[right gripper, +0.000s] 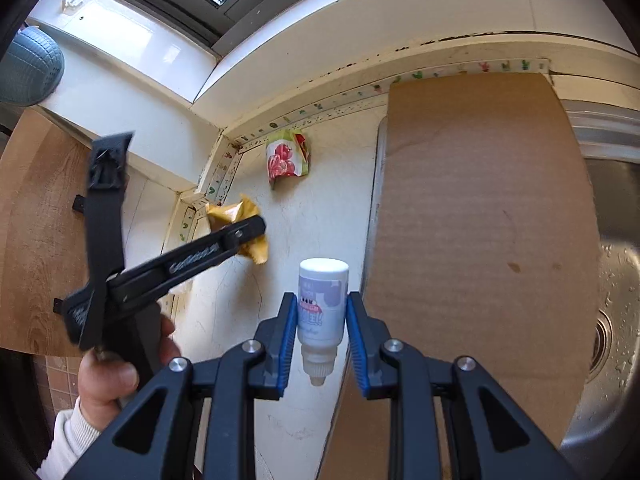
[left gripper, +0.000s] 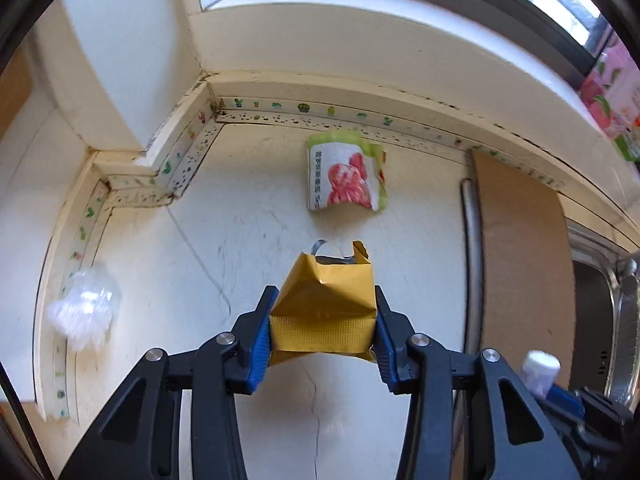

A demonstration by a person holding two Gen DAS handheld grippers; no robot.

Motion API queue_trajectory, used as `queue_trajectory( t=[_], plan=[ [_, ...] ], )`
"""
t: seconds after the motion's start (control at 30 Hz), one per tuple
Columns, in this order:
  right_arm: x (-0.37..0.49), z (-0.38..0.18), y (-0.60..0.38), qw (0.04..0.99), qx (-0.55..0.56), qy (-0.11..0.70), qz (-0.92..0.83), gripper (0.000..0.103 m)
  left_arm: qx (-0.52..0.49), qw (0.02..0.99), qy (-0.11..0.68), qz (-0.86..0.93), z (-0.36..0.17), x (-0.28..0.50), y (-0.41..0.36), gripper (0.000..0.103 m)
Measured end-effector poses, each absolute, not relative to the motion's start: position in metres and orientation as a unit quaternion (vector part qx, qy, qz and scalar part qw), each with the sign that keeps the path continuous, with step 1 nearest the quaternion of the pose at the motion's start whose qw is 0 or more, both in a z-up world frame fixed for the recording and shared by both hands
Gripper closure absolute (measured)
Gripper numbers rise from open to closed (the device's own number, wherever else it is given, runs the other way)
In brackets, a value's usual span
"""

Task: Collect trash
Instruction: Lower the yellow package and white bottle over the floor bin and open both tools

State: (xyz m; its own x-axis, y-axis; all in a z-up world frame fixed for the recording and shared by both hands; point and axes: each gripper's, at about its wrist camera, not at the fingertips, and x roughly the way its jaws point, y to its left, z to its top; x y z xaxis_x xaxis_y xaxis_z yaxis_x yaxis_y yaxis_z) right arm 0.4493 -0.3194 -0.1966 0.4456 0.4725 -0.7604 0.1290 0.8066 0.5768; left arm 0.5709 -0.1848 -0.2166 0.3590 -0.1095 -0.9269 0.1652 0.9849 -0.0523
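Note:
My left gripper (left gripper: 323, 300) is shut on a crumpled gold foil wrapper (left gripper: 324, 308) and holds it above the white counter (left gripper: 248, 216). From the right wrist view the left gripper (right gripper: 250, 226) and the gold wrapper (right gripper: 232, 212) show at left. My right gripper (right gripper: 322, 300) is shut on a small white bottle (right gripper: 323, 304) with a purple label, held upside down. The bottle (left gripper: 538, 366) also shows at lower right in the left wrist view. A green and white snack packet (left gripper: 344, 172) with red fruit print lies near the back wall; it shows too in the right wrist view (right gripper: 286, 158).
A crumpled clear plastic wad (left gripper: 84, 312) lies at the counter's left edge. A brown cardboard sheet (right gripper: 480, 240) covers part of the steel sink (right gripper: 616, 280) on the right. A blue-grey basket (right gripper: 28, 68) sits on the window sill. Wooden panel (right gripper: 36, 240) at left.

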Motion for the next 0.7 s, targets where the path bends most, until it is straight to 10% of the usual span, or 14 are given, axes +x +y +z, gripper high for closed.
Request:
queue_trajectory(
  t=[0.7],
  plan=[
    [0.181, -0.089, -0.250, 0.841, 0.272, 0.461, 0.081, 0.078, -0.013, 0.851, 0.479, -0.214, -0.055, 0.196, -0.053, 0.061]
  ],
)
